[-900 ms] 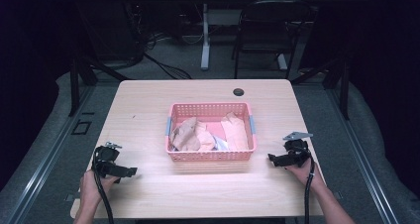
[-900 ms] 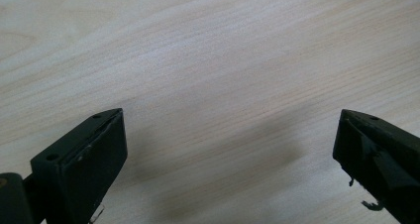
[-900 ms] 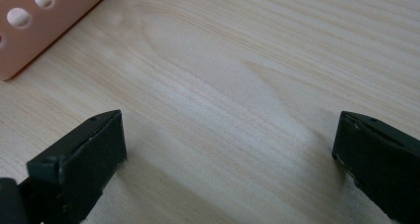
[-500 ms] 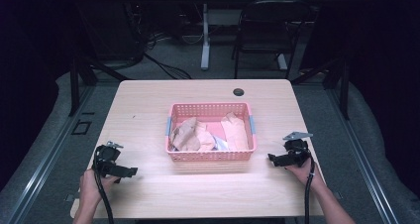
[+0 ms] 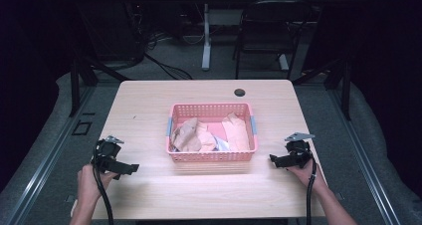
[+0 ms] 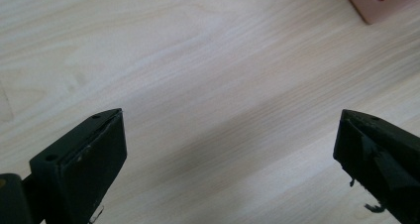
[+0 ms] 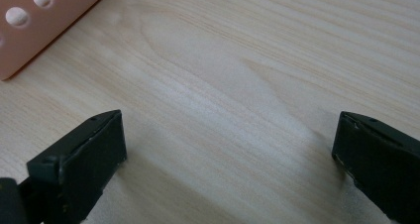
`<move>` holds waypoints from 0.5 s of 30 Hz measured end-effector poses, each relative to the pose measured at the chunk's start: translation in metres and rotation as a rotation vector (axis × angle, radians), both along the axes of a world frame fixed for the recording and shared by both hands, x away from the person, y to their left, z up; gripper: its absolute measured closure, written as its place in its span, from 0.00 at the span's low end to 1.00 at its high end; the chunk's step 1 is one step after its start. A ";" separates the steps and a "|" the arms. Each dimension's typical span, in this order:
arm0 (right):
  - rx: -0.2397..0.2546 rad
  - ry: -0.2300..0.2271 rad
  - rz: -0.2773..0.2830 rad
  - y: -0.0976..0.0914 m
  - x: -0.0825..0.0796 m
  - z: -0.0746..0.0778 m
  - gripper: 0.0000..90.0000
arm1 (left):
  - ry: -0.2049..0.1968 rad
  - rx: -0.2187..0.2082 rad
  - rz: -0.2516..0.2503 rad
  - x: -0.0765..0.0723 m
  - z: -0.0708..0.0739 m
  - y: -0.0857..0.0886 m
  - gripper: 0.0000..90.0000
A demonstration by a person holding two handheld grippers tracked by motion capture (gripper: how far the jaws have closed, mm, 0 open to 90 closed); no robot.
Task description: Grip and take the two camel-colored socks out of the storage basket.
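Note:
A pink perforated basket (image 5: 211,157) stands in the middle of the wooden table (image 5: 149,105), holding crumpled beige and pink cloths (image 5: 189,134). My left gripper (image 5: 130,169) rests low over the table at the front left, jaws wide open over bare wood (image 6: 228,135). A corner of the basket (image 6: 379,1) shows at the top right of the left gripper view. At the front right, my right gripper (image 5: 274,160) points toward the basket, open with nothing between its jaws (image 7: 228,149). The basket's wall (image 7: 39,21) shows at the top left of the right gripper view.
A small dark round hole (image 5: 240,92) lies near the table's far edge. Behind the table stand a chair (image 5: 268,31) and a white desk leg (image 5: 206,41) on a dark floor with cables.

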State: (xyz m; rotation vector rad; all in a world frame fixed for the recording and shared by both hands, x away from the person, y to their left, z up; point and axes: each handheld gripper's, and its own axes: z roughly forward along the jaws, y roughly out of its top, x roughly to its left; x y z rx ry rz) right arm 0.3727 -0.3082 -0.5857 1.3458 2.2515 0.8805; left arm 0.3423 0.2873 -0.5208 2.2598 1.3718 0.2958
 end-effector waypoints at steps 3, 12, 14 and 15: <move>0.001 -0.001 -0.006 0.000 0.000 0.000 0.00 | -0.003 -0.027 -0.003 0.001 0.011 0.000 0.00; 0.002 -0.001 -0.005 0.000 0.000 0.000 0.00 | 0.025 -0.055 -0.031 0.010 0.025 0.000 0.00; 0.000 0.003 0.000 0.000 0.001 0.000 0.00 | 0.027 -0.053 -0.044 0.013 0.032 -0.003 0.00; 0.000 0.004 0.000 0.000 0.001 0.000 0.00 | 0.026 -0.061 -0.058 0.017 0.038 -0.005 0.00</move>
